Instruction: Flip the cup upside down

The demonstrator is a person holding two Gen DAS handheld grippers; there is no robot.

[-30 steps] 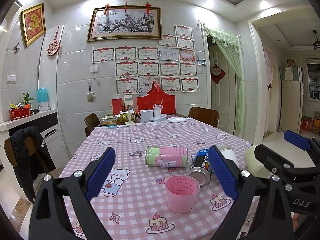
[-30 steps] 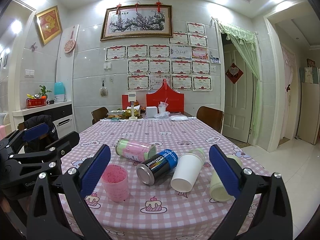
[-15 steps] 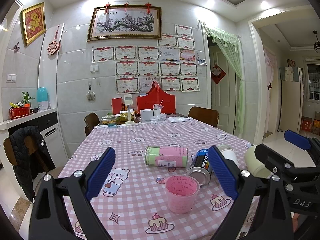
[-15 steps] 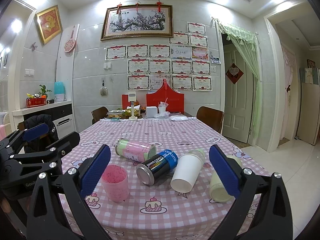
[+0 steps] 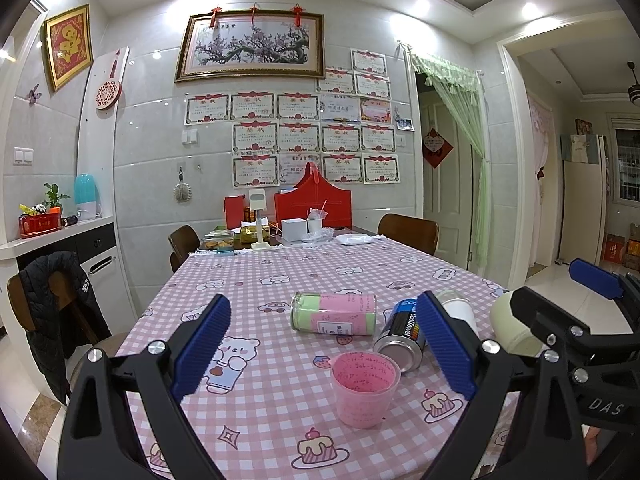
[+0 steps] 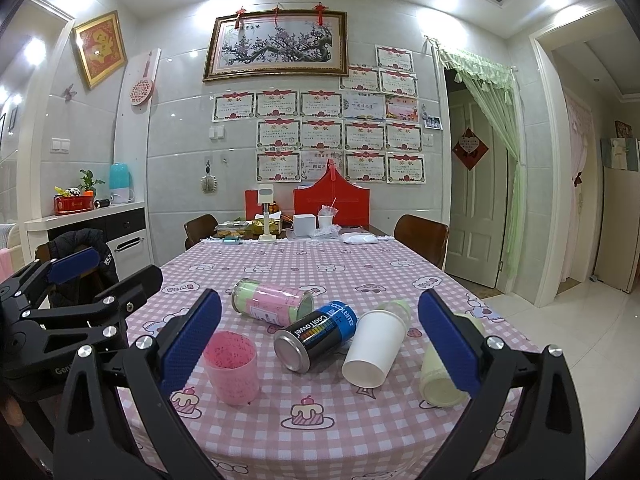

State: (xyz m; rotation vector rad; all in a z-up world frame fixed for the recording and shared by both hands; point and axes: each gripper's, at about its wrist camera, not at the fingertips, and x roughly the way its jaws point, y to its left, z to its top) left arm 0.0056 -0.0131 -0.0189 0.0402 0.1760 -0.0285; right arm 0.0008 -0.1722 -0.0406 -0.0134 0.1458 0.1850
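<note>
A pink plastic cup (image 5: 365,388) stands upright, mouth up, on the pink checked tablecloth near the front edge; it also shows in the right wrist view (image 6: 233,367). My left gripper (image 5: 324,350) is open and empty, hovering just in front of the cup, which sits between its blue pads. My right gripper (image 6: 320,342) is open and empty, to the right of the left one, with the cup by its left pad. A white paper cup (image 6: 374,347) and a cream cup (image 6: 440,376) lie on their sides.
A pink-and-green can (image 6: 274,306) and a black-and-blue can (image 6: 316,335) lie on their sides behind the cup. Boxes, a small lamp and food containers (image 5: 256,236) crowd the table's far end. Chairs stand around it, one at left with a black jacket (image 5: 56,304).
</note>
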